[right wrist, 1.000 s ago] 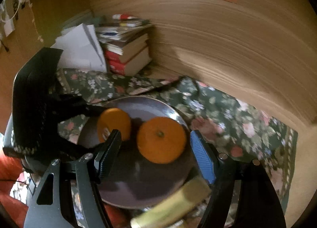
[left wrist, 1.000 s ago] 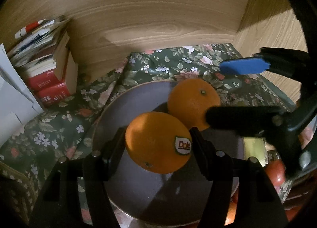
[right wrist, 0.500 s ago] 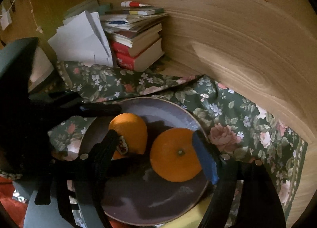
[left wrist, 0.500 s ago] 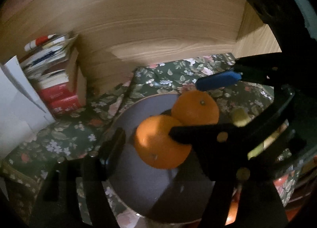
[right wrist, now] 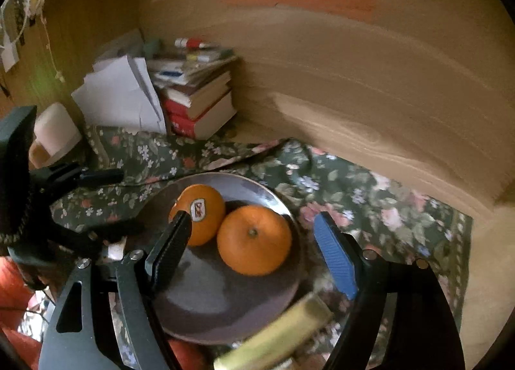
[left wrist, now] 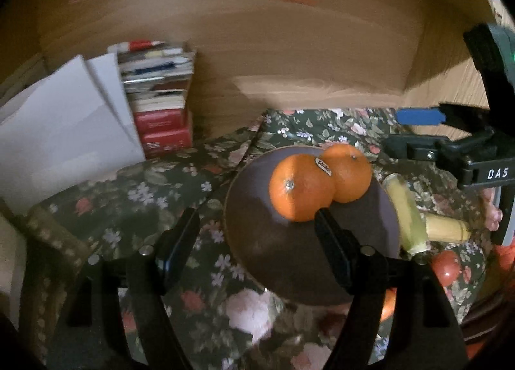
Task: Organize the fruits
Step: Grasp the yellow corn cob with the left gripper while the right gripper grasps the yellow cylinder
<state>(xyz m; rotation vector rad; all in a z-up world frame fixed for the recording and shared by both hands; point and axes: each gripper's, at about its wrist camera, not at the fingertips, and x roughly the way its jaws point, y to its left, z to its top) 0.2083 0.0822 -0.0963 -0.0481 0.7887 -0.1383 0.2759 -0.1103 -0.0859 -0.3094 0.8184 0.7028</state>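
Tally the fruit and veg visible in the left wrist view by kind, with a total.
Round oranges on the dark plate: 2, one stickered, one plain
Yellow husked corn cobs beside the plate: 2
Red tomato: 1
Total: 5; an orange item under the plate's edge is unidentifiable.

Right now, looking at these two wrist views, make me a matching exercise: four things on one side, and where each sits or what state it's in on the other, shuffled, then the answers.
Things:
1. stickered orange
2. red books
3. left claw
4. corn cobs

Places or states:
A. stacked by the wooden wall
B. on the grey plate, touching the plain orange
C. lying on the floral cloth beside the plate
D. open, holding nothing

Pairs: 1-B, 2-A, 3-D, 4-C
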